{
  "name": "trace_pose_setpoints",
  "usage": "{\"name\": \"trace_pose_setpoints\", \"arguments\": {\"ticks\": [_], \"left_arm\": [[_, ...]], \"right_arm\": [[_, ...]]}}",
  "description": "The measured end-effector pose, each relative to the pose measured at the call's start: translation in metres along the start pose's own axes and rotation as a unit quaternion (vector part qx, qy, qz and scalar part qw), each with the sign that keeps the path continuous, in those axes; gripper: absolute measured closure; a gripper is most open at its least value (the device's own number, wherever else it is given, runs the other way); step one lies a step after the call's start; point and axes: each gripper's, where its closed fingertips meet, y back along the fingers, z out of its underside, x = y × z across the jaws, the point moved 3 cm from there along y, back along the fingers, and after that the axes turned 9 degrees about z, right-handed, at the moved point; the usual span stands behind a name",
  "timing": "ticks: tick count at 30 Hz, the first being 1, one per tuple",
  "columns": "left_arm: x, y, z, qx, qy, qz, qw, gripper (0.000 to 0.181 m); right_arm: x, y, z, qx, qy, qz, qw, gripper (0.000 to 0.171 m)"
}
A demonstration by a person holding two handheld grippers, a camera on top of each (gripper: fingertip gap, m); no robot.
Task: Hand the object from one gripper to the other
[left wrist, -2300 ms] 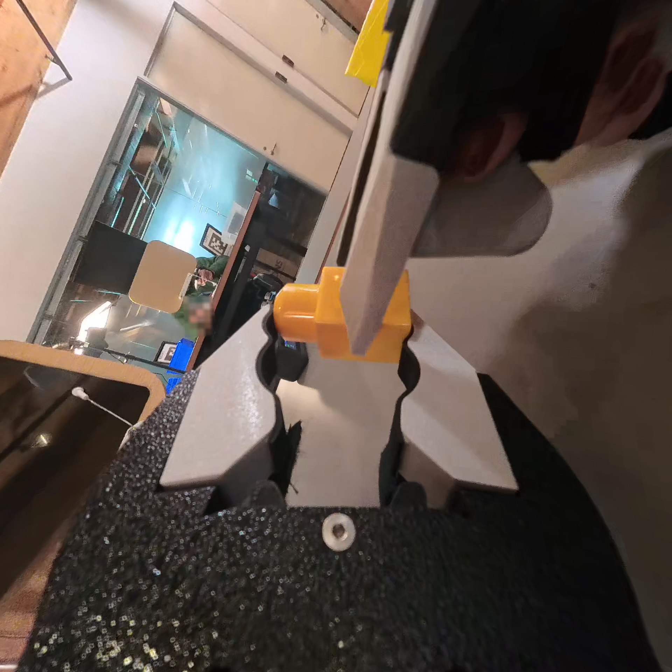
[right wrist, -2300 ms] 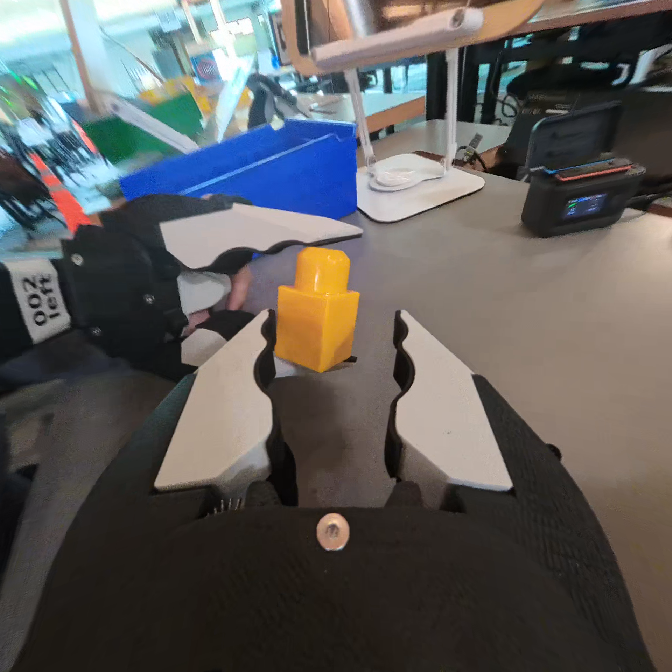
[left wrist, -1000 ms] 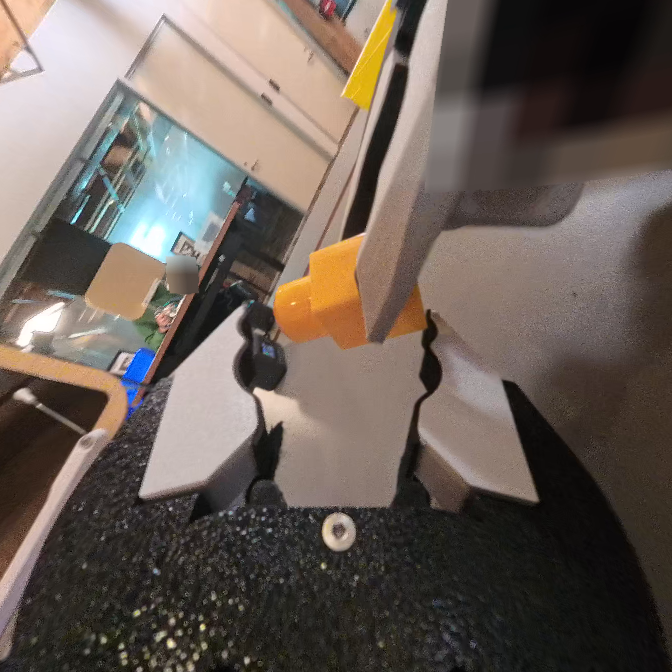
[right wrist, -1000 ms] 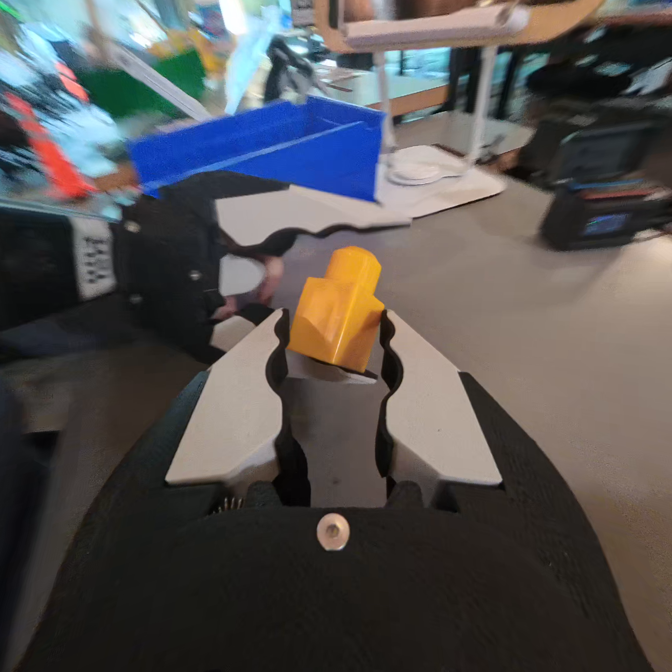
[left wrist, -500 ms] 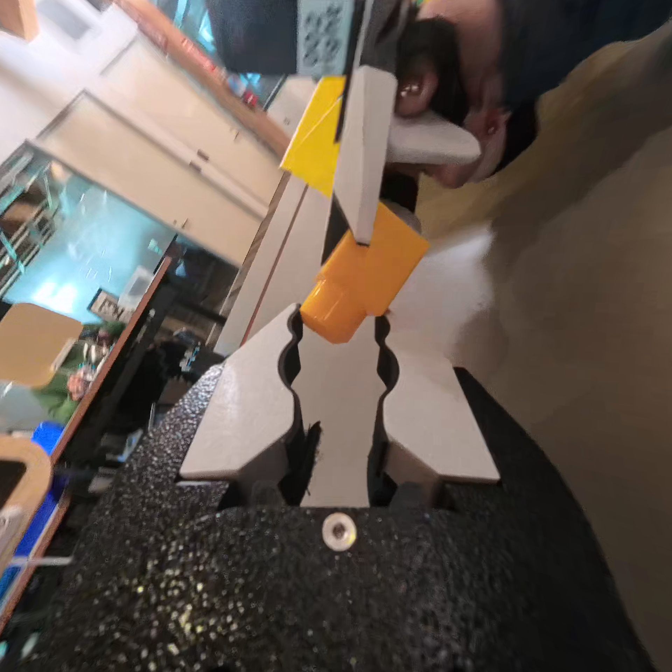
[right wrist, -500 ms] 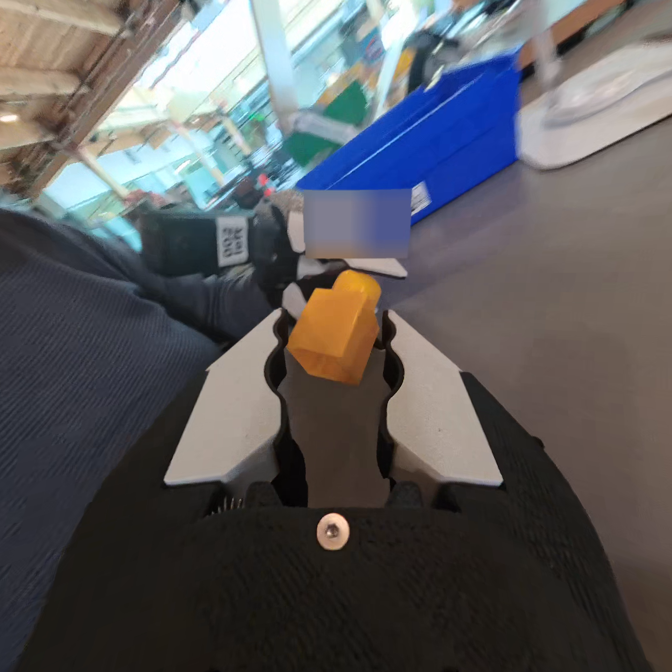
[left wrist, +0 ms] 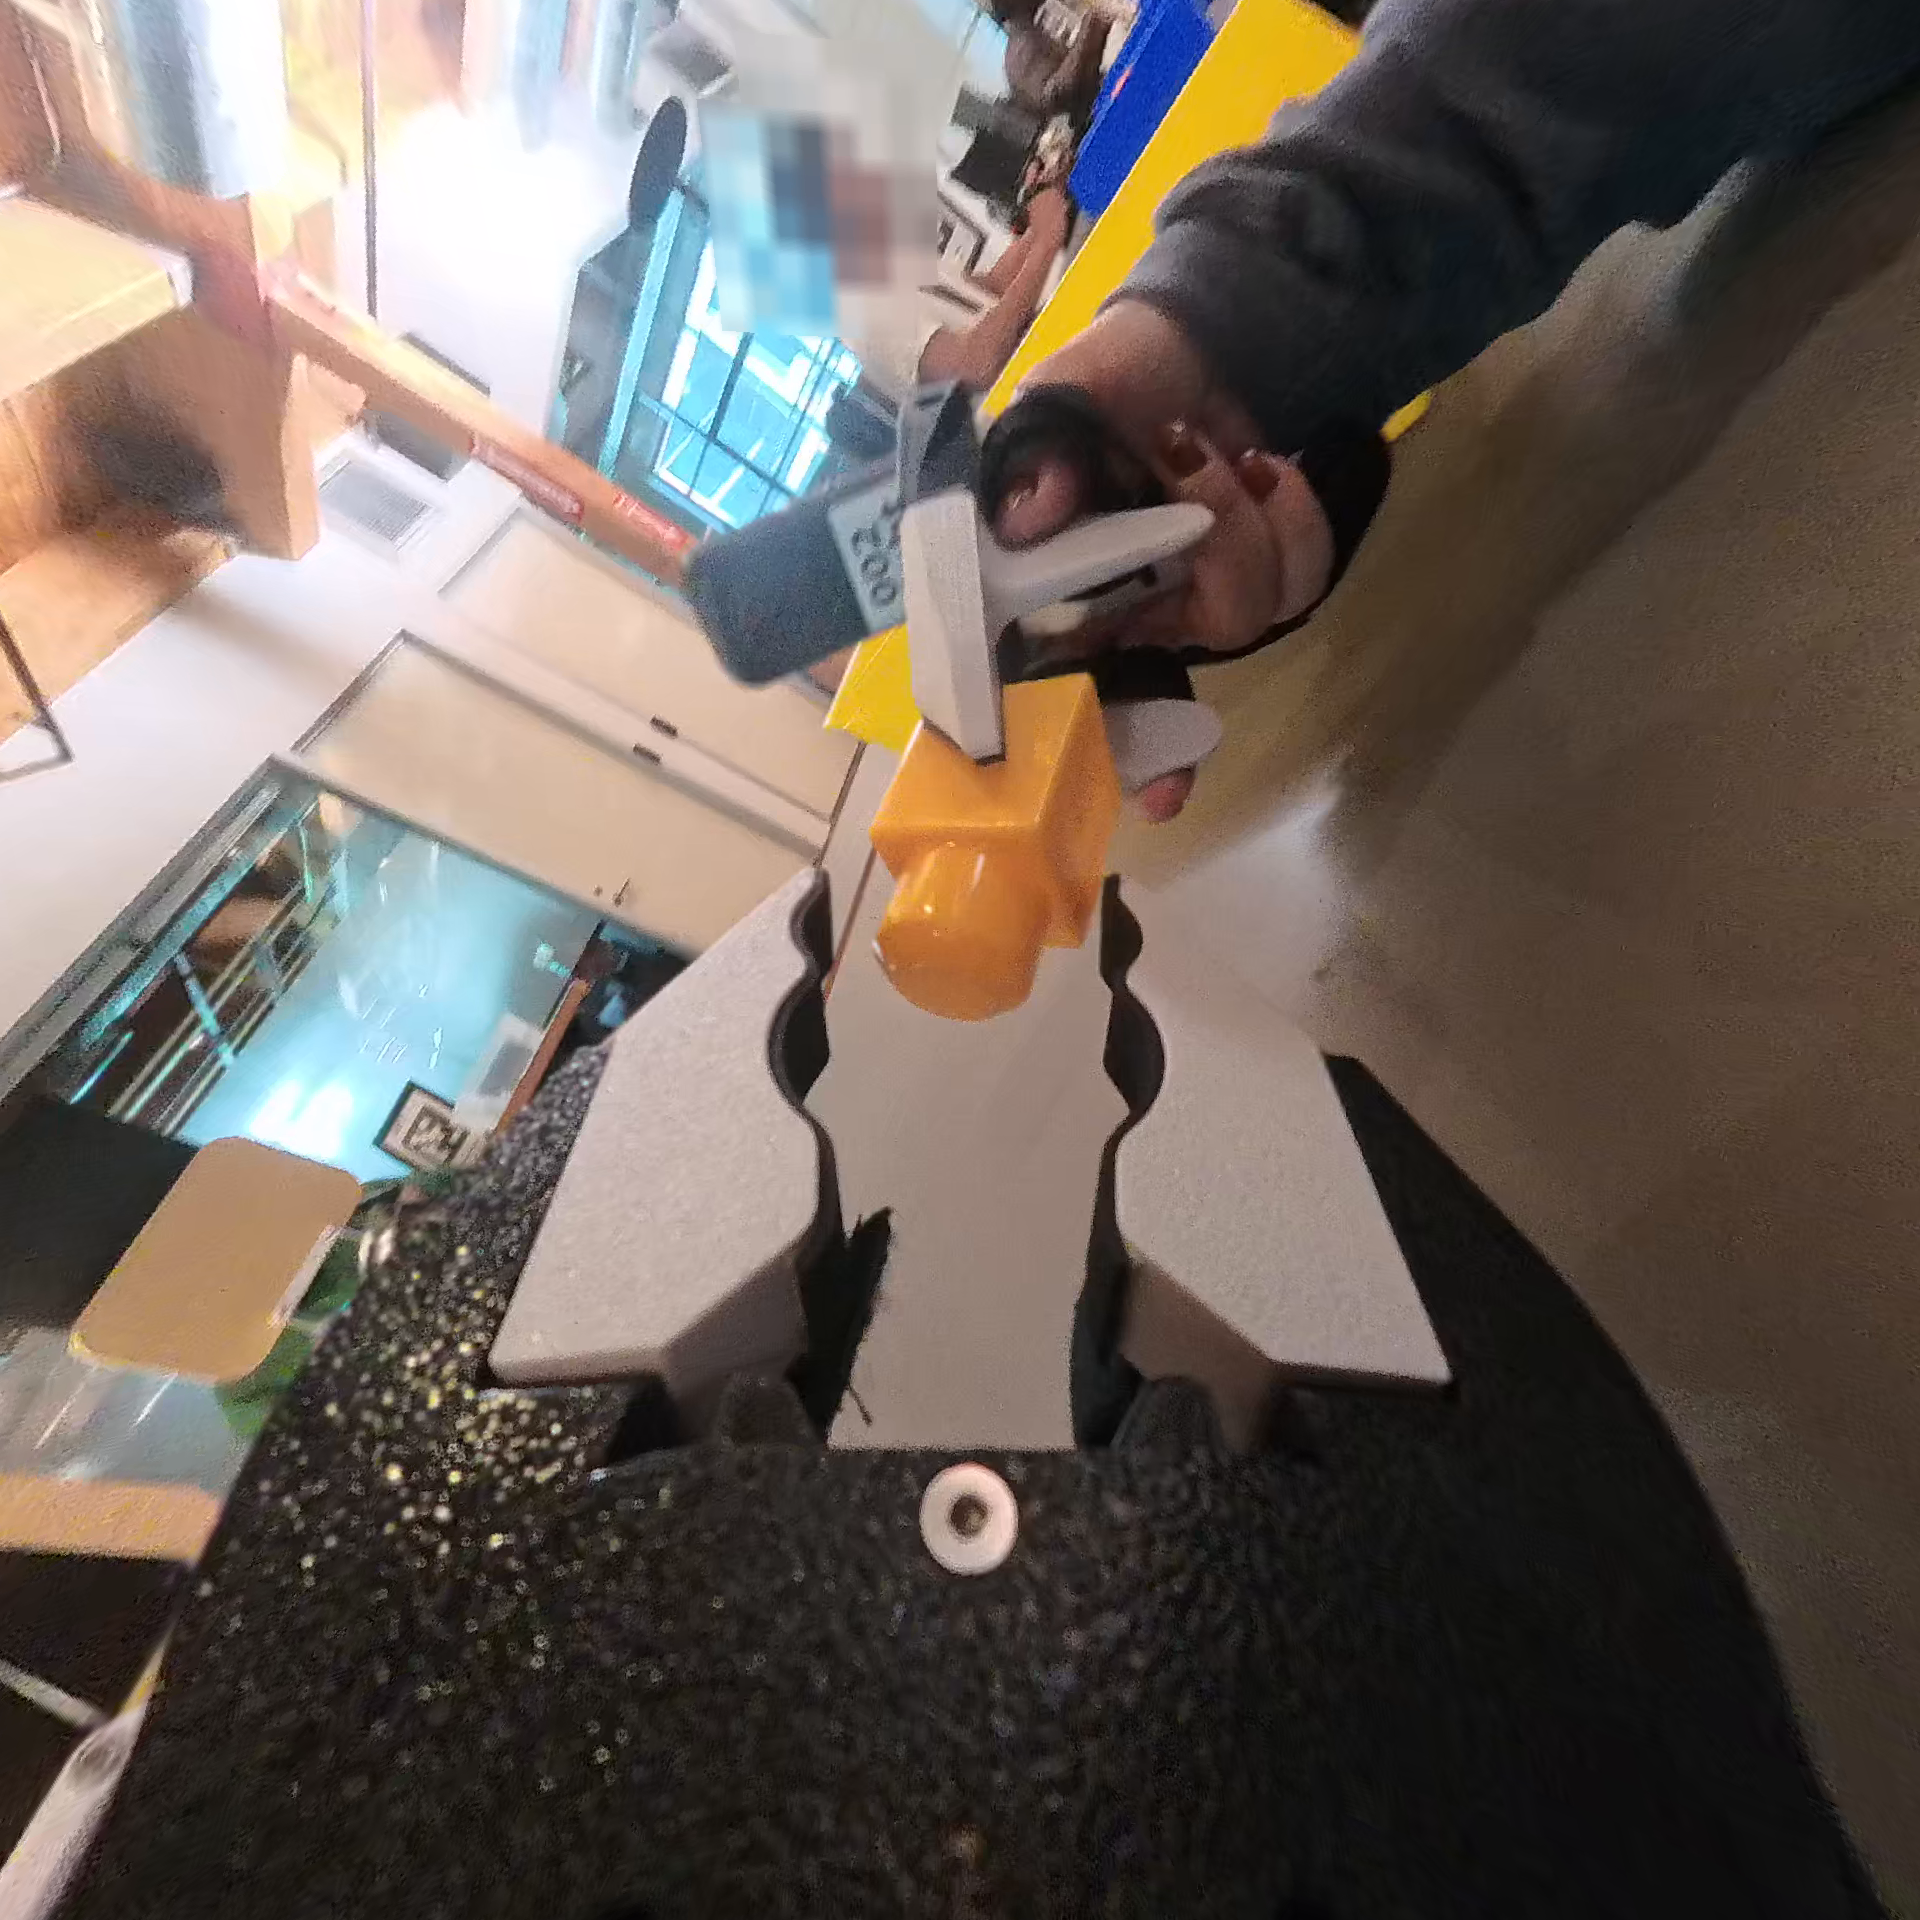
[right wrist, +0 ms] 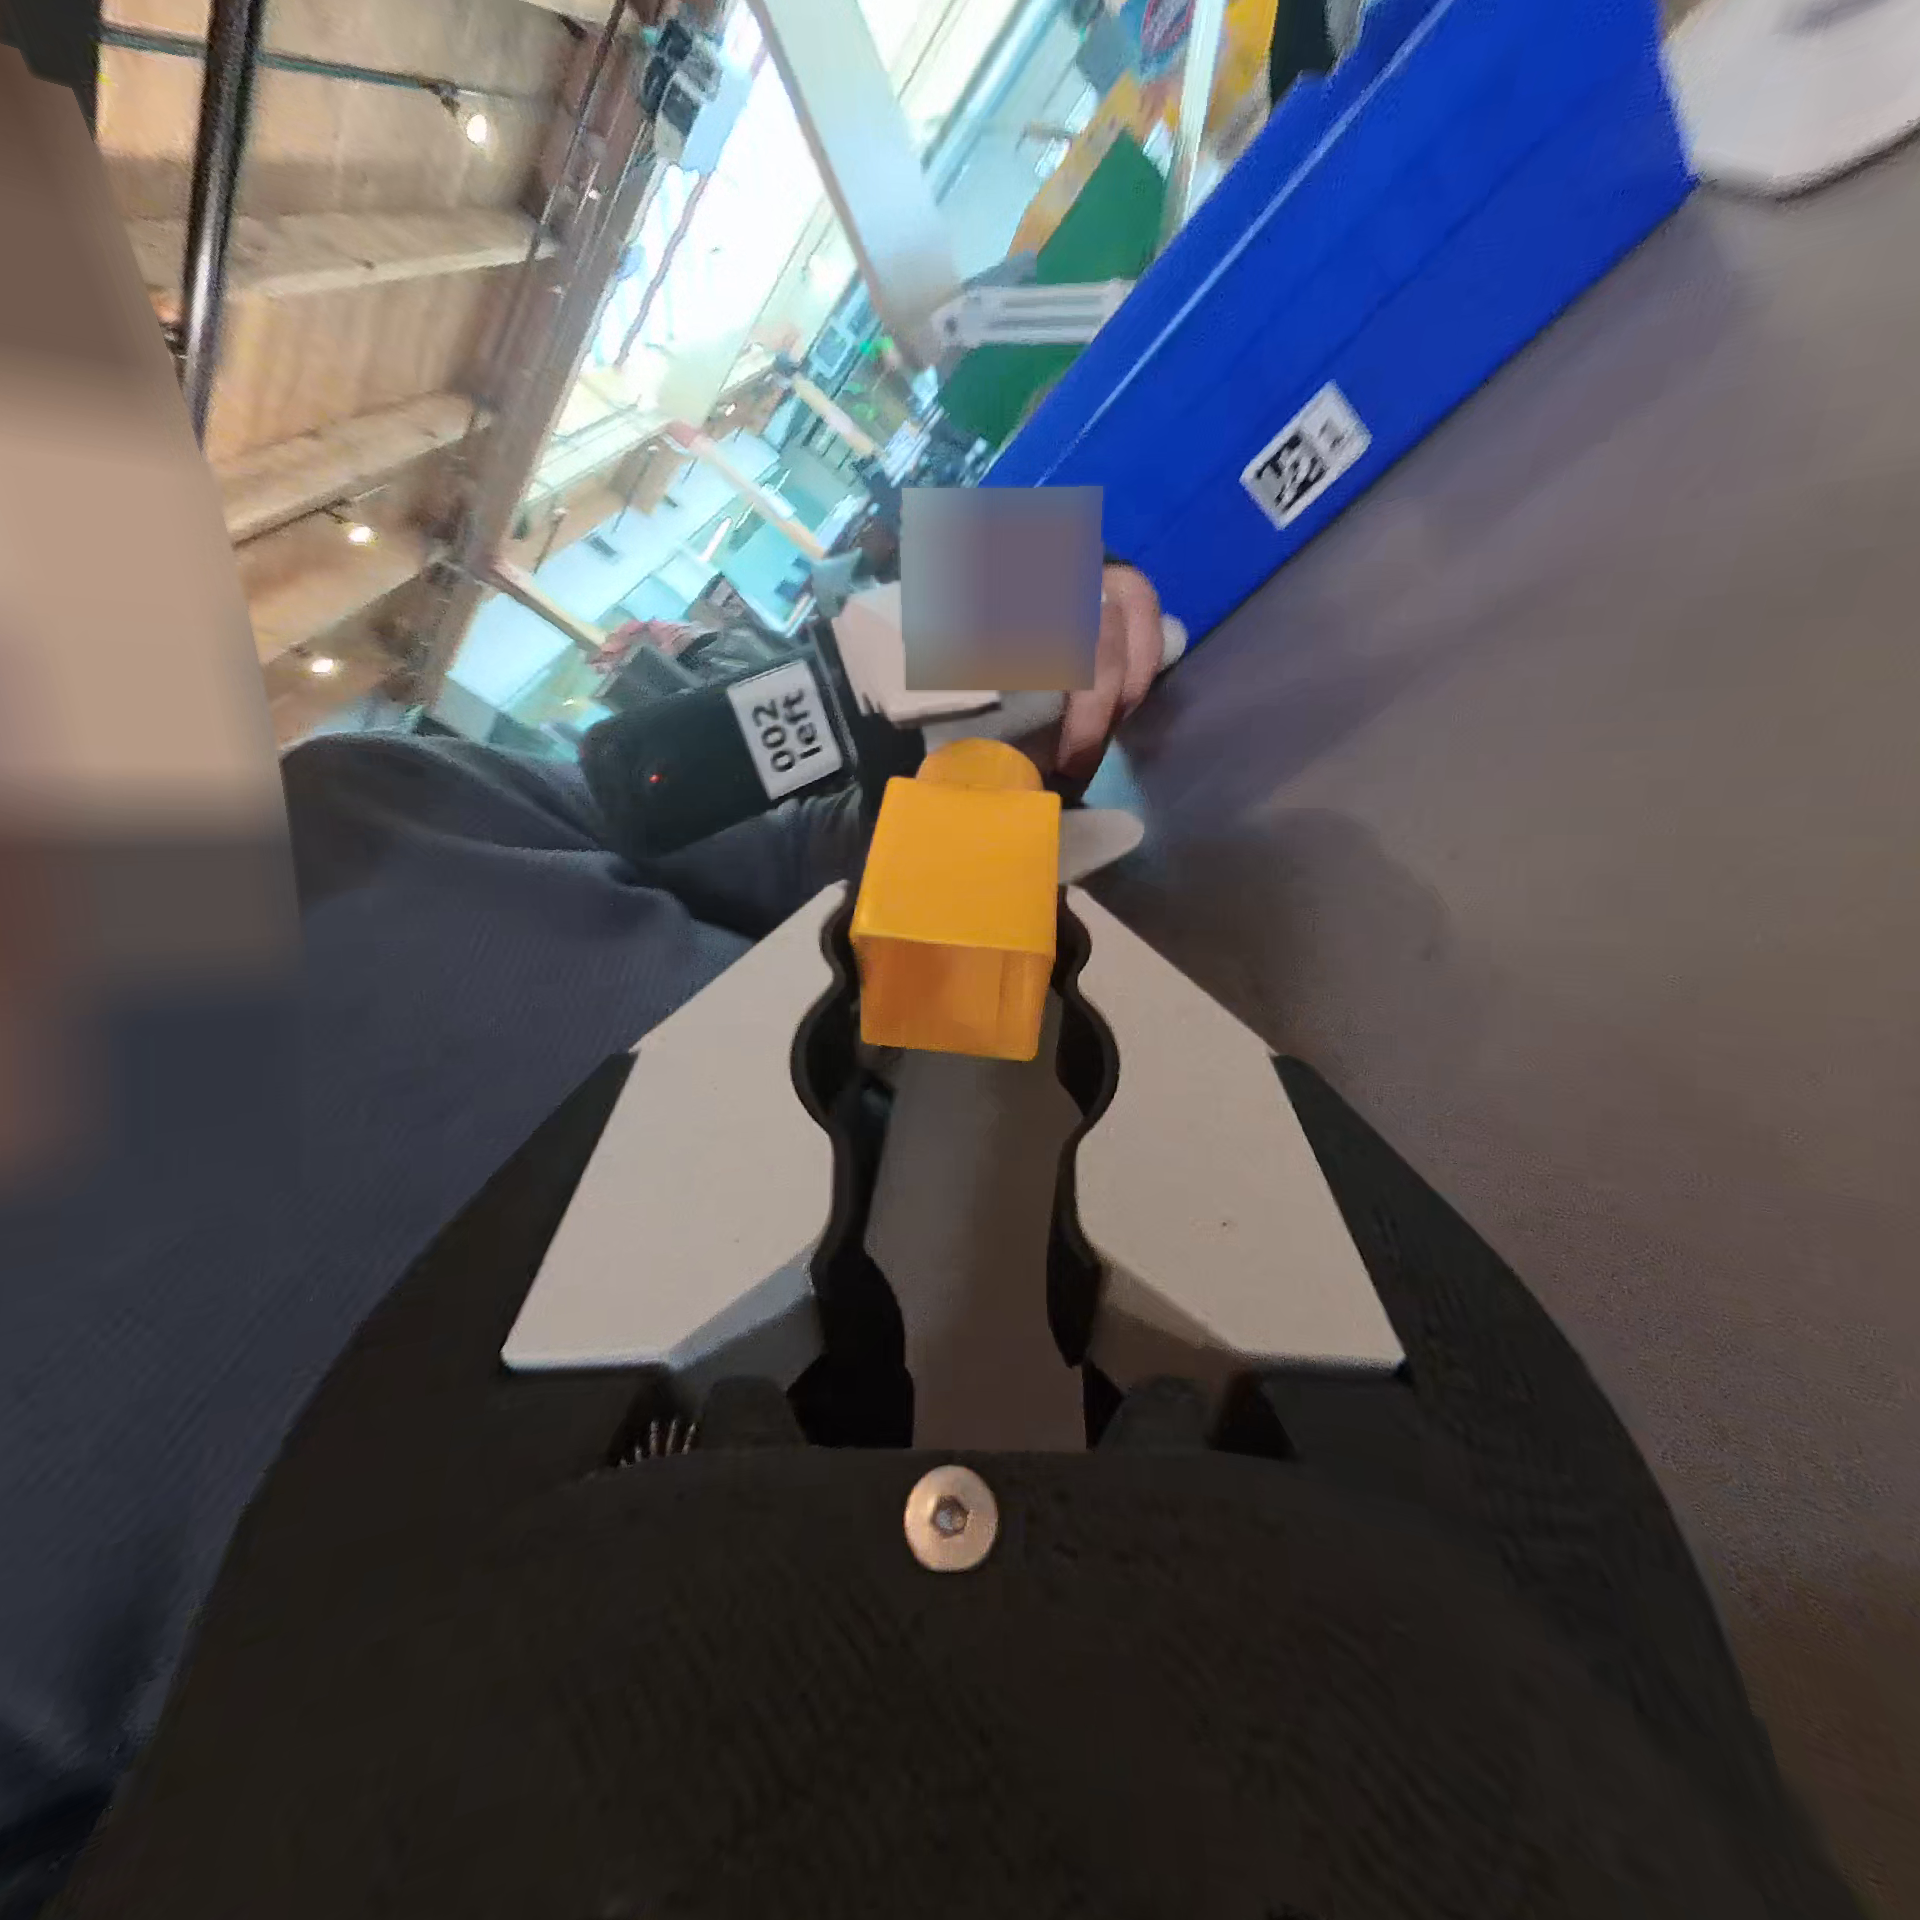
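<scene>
Where the left wrist view looks along its own fingers, we note the left tongs (left wrist: 966, 925) standing apart, their tips to either side of the rounded stud of an orange toy block (left wrist: 992, 868). We see a gap between each tip and the stud, so they are open and gripping nothing. The block's square body is pinched farther off by the right tongs (left wrist: 1013, 748), one grey finger (left wrist: 951, 623) lying across its upper face. A hand (left wrist: 1216, 540) in a dark sleeve (left wrist: 1455, 218) holds that tool. The grey tabletop (left wrist: 1662, 935) fills the right side; a yellow panel (left wrist: 1216, 135) lies behind the hand.

In the right wrist view, we find the right tongs (right wrist: 956, 935) closed on the orange block, both tips pressed against its square sides. The block is held clear above the tabletop (right wrist: 1558, 831), stud pointing away from the camera. Just beyond the stud are the grey fingers of the left tongs (right wrist: 997, 748), one above and one to the right; a mosaic patch hides part of them. A blue bin (right wrist: 1403, 312) bearing a white sticker (right wrist: 1304, 468) sits on the tabletop behind. A dark blue sleeve (right wrist: 416, 987) crosses the left side.
</scene>
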Motion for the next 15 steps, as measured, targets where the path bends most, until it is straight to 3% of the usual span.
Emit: {"name": "trace_pose_setpoints", "arguments": {"ticks": [2,5,8,10,13,15], "left_arm": [[0.007,-0.001,-0.006,0.020,0.008,0.025,0.999,0.130],[0.015,-0.002,-0.012,0.039,0.014,0.060,0.997,0.143],[-0.001,-0.005,-0.001,0.014,0.096,0.033,0.995,0.148],[-0.011,-0.005,0.013,-0.005,0.178,0.020,0.984,0.148],[-0.026,0.000,0.028,0.016,0.339,0.019,0.941,0.148],[-0.032,0.004,0.027,0.079,0.455,0.046,0.886,0.148]], "right_arm": [[-0.003,-0.001,0.009,-0.031,-0.021,-0.023,0.999,0.137],[-0.008,-0.003,0.014,-0.049,-0.022,-0.041,0.998,0.137],[-0.003,0.000,-0.003,0.014,0.003,-0.018,1.000,0.136],[0.010,0.005,-0.016,0.070,0.051,0.040,0.995,0.125],[0.018,0.015,-0.032,0.140,0.175,0.134,0.965,0.101],[0.018,0.020,-0.039,0.174,0.284,0.209,0.919,0.098]]}}
